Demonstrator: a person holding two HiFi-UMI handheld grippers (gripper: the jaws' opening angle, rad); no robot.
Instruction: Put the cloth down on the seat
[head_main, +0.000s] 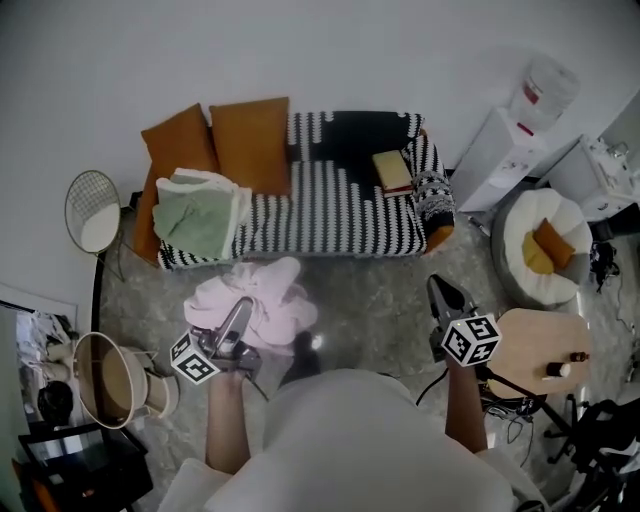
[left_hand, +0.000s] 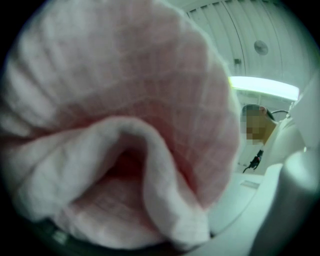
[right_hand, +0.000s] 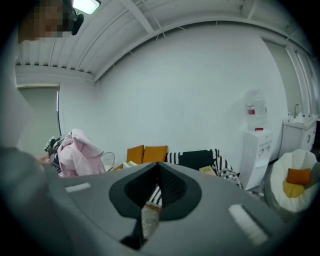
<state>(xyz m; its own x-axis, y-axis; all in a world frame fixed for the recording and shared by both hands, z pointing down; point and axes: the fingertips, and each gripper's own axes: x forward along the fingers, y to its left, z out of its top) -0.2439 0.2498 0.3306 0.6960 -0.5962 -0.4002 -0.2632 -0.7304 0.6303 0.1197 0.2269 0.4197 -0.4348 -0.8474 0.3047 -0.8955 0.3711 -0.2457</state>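
Sofa has green towel hogging its left end, book near its right; left claw grips pink cloth, right claw closed.

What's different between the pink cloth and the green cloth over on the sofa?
The pink cloth is bunched up and held in the air, pinched by the left gripper; the green cloth lies flatter on the sofa, near the orange cushions. The pink cloth is over the floor in front of the sofa, while the green cloth rests on a paler cloth. Both are soft, light-coloured fabrics.
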